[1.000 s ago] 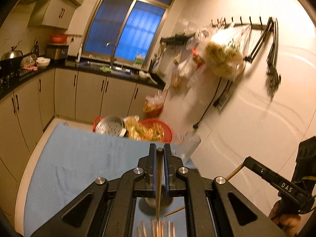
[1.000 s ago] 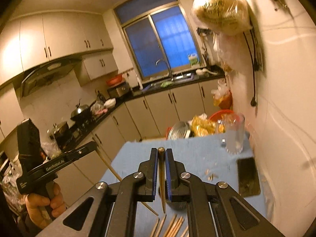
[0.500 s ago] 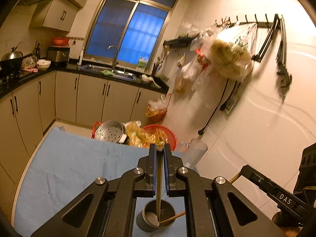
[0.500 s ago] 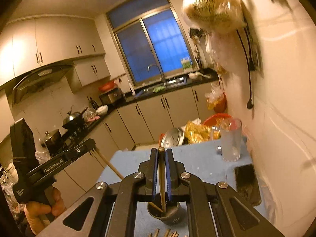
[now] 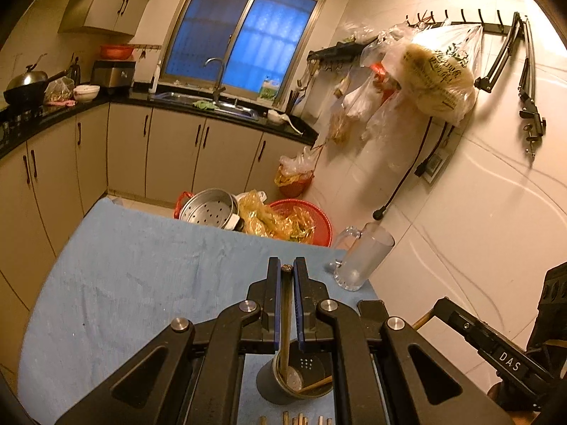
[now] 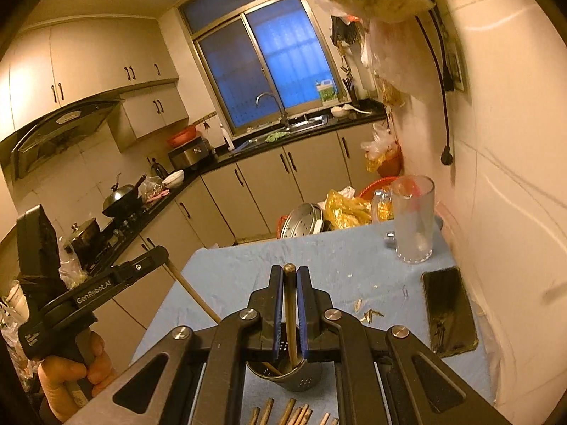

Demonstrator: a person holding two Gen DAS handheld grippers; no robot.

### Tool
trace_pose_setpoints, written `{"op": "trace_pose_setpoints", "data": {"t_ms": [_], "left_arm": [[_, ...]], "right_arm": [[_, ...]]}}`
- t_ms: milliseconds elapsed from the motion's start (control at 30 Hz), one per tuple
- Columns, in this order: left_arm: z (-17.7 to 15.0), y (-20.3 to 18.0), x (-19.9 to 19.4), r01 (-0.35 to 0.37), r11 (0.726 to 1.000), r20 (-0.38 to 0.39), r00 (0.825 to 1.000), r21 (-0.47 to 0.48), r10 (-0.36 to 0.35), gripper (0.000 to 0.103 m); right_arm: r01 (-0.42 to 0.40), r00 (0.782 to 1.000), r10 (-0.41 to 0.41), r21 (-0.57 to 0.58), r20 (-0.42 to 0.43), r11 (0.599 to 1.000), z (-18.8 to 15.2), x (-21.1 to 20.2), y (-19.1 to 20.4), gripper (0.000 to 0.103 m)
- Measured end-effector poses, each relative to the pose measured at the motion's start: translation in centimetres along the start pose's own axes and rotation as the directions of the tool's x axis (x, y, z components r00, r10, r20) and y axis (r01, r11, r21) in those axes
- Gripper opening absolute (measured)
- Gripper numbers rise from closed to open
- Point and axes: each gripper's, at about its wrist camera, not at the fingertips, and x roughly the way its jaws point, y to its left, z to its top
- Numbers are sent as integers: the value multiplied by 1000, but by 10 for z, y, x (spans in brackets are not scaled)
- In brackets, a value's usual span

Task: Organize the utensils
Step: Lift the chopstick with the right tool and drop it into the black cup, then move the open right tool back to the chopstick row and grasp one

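A dark metal utensil cup (image 5: 294, 382) stands on the blue cloth near the front edge; it also shows in the right wrist view (image 6: 287, 375). My left gripper (image 5: 286, 269) is shut on a wooden chopstick (image 5: 285, 322) whose lower end is inside the cup. My right gripper (image 6: 290, 269) is shut on another chopstick (image 6: 291, 318) that also reaches into the cup. Several loose chopsticks (image 6: 294, 414) lie on the cloth in front of the cup. The left gripper also shows in the right wrist view (image 6: 156, 258), with its chopstick (image 6: 195, 294) slanting down.
A glass mug (image 6: 413, 223) stands at the table's far right by the wall. A black phone (image 6: 448, 311) lies on the cloth nearer me. A steamer pan (image 5: 209, 209) and red basket (image 5: 304, 219) sit beyond the far edge. Small scraps (image 6: 368, 313) lie mid-cloth.
Both grippers have tilted and moved so the cup comes into view below them. Each chopstick's lower end now reaches into the cup.
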Motion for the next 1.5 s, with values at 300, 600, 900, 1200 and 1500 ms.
{"op": "trace_pose_setpoints", "data": {"t_ms": [300,600,900,1200,1500], "left_arm": [[-4,5,-4,-4,1000,3,1000,-24,4,11],[-20,13,-34,-26,999,19,999,-27,27,60],[-110,37,-59,-107,994,-121,987,-10,105,72],[-186,56,-59,-175,984,-259,952,-14,166,72],[-197,40,-16,-144,986,-368,915,81,164,72]], "right_arm": [[24,1000,-24,15,13,1000,-2,0,0,19],[36,999,-37,11,24,999,-17,-27,3,58],[20,998,-17,59,-62,998,-95,-58,-12,70],[88,973,-44,187,-228,978,-185,-61,-56,70],[119,961,-59,214,-269,969,-207,-60,-74,70]]}}
